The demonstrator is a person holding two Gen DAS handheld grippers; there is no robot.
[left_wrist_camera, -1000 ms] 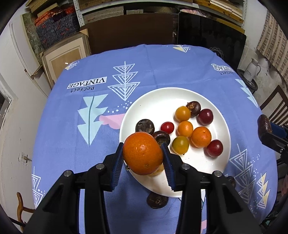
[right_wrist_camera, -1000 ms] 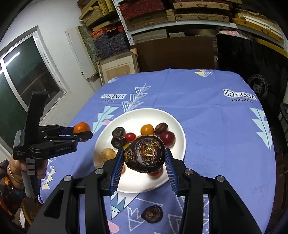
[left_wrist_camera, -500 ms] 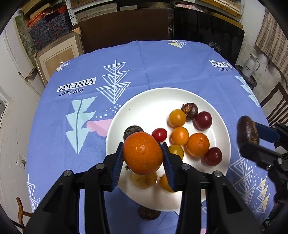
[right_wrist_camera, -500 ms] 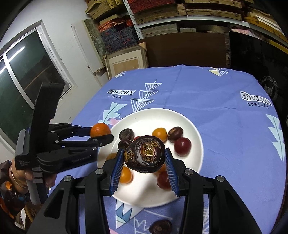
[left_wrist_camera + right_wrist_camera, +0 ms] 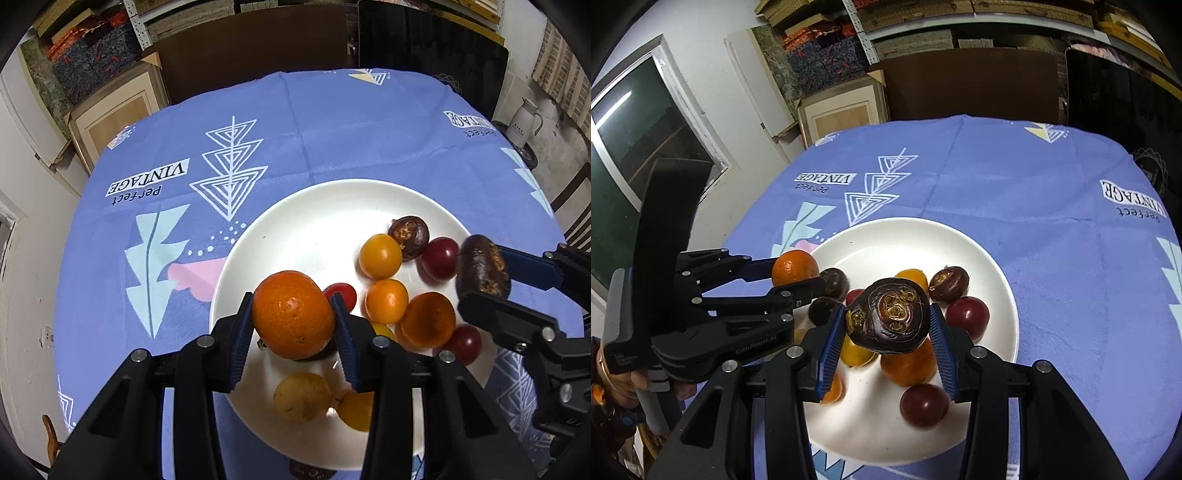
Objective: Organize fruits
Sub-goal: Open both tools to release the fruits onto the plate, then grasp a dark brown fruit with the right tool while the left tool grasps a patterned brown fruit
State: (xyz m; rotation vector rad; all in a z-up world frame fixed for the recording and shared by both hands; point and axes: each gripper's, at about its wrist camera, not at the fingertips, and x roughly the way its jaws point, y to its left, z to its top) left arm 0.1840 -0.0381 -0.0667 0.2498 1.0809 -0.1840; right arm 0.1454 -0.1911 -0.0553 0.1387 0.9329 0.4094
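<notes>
My left gripper is shut on an orange tangerine and holds it above the near left part of the white plate. My right gripper is shut on a dark purple mangosteen and holds it over the plate. The plate holds several small fruits: orange ones, red ones and dark brown ones. The right gripper with its mangosteen shows at the plate's right edge in the left wrist view. The left gripper and tangerine show at the plate's left edge in the right wrist view.
A blue patterned tablecloth covers the round table. One dark fruit lies on the cloth just beside the plate's near rim. Shelves, a framed picture and dark boards stand behind the table. A white kettle stands at the far right.
Both grippers have moved forward and inward over the plate, each still holding its fruit. The plate now looks closer and larger in both views.
</notes>
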